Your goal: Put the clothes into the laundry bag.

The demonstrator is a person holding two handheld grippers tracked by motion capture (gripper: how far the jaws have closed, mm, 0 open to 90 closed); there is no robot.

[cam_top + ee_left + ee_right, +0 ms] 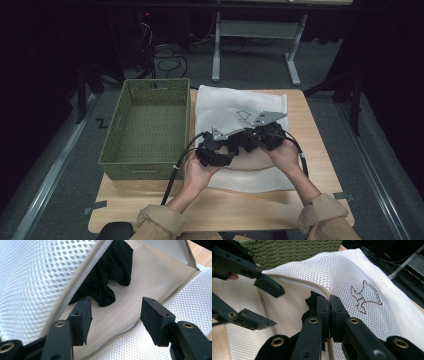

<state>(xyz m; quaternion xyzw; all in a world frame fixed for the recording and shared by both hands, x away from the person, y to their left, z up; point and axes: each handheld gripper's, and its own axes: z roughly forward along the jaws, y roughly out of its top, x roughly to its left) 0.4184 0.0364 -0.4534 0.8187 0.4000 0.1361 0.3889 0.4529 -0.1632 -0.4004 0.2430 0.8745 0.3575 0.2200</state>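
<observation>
The right gripper is clamping the upper edge of the white mesh laundry bag and holding its mouth lifted, while the left gripper is hanging at the opening with its jaws apart and nothing between them. The black garment is already lying bunched inside the bag on the wooden table, so the stuffing looks done. Closing the bag, and perhaps moving it to the green woven basket alongside, is probably what is remaining.
</observation>
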